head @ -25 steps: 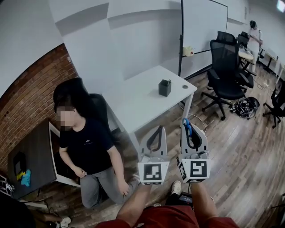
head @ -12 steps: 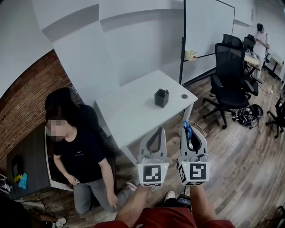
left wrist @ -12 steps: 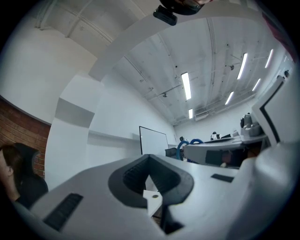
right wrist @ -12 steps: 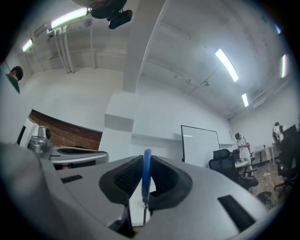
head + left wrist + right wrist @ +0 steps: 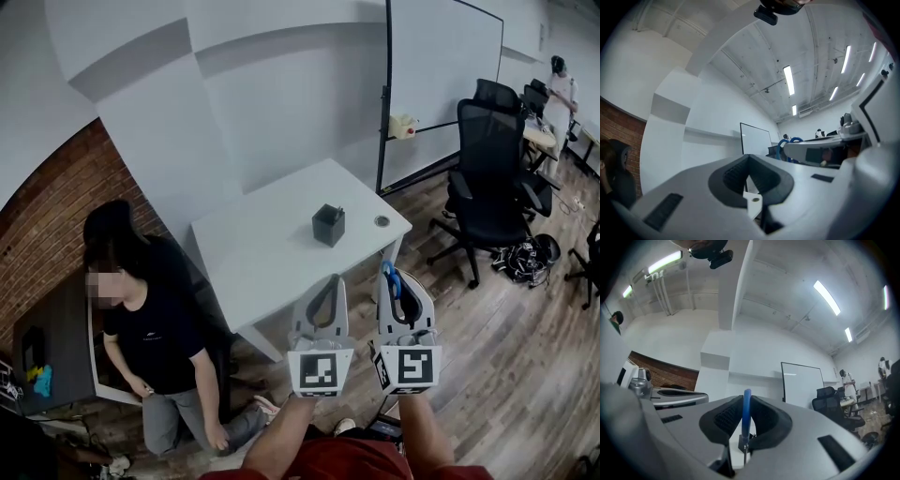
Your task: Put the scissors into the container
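Note:
The container [image 5: 328, 225], a small dark open box, stands on the white table [image 5: 262, 262] ahead of me. My right gripper [image 5: 390, 270] is raised upright and shut on the scissors [image 5: 393, 280], whose blue handle sticks up between the pads. In the right gripper view the blue scissors [image 5: 746, 413] run straight up between the jaws of the right gripper [image 5: 746, 401]. My left gripper [image 5: 330, 281] stands beside it, shut and empty. In the left gripper view the left gripper [image 5: 749, 158] has nothing in it, and the scissors' blue loops [image 5: 790, 139] show to its right.
A person [image 5: 141, 309] crouches left of the table by a brick wall and a dark desk [image 5: 47, 347]. A small round object [image 5: 382, 221] lies near the table's right corner. A whiteboard [image 5: 441, 56] and a black office chair [image 5: 492, 159] stand to the right.
The table and the container have come nearer and more to the middle of the view. The crouching person has shifted left. Both grippers keep the same pose and grip.

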Tool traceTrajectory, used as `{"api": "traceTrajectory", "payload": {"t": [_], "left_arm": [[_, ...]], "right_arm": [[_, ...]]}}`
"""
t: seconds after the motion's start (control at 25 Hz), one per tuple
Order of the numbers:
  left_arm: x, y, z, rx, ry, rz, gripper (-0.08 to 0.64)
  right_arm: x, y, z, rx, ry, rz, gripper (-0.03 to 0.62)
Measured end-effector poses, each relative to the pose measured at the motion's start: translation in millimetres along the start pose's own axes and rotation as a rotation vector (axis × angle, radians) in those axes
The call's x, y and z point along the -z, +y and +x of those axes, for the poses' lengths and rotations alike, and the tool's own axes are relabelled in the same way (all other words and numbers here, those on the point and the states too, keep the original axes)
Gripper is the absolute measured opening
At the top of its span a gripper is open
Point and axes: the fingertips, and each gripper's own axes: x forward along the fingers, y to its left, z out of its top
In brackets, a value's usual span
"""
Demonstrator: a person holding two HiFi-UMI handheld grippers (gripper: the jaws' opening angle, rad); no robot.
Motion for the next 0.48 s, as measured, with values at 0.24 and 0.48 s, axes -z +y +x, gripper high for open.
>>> {"api": "traceTrajectory", "payload": {"t": [0.24, 0.48], "left_arm": [[9, -8, 23, -0.008, 0.008, 0.02, 0.011], [16, -9, 42, -0.006, 0.006, 0.043, 0.011]], "right_arm": [[10, -21, 15, -0.012, -0.007, 0.018, 0.058], [18, -32, 29, -0.015, -0.005, 0.028, 0.058]]}}
